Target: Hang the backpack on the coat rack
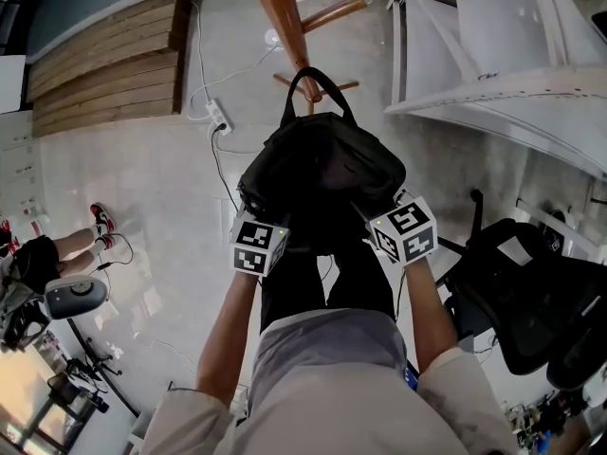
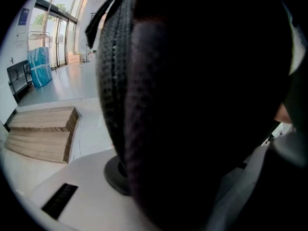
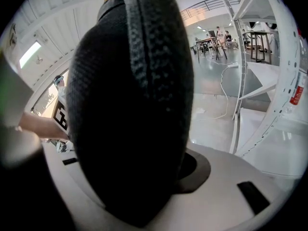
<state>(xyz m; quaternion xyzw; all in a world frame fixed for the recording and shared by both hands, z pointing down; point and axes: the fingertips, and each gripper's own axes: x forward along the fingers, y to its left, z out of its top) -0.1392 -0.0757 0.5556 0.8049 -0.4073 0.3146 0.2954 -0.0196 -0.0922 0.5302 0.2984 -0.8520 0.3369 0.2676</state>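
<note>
A black backpack [image 1: 322, 164] hangs between my two grippers in the head view, its top carry loop [image 1: 318, 83] standing up just in front of the coat rack's wooden pole [image 1: 283, 17]. My left gripper [image 1: 268, 220] grips the bag's near left side and my right gripper [image 1: 384, 218] its near right side; the jaw tips are hidden under the fabric. In the left gripper view a dark padded strap [image 2: 192, 105] fills the space between the jaws. In the right gripper view a padded mesh strap [image 3: 130, 105] sits pressed between the jaws.
Wooden steps [image 1: 109, 60] lie at the far left, with a power strip and white cable [image 1: 220, 114] on the floor beside the rack. A white stair frame [image 1: 503, 74] stands at the right, a black office chair [image 1: 531, 292] near right. A seated person [image 1: 38, 259] is at the left edge.
</note>
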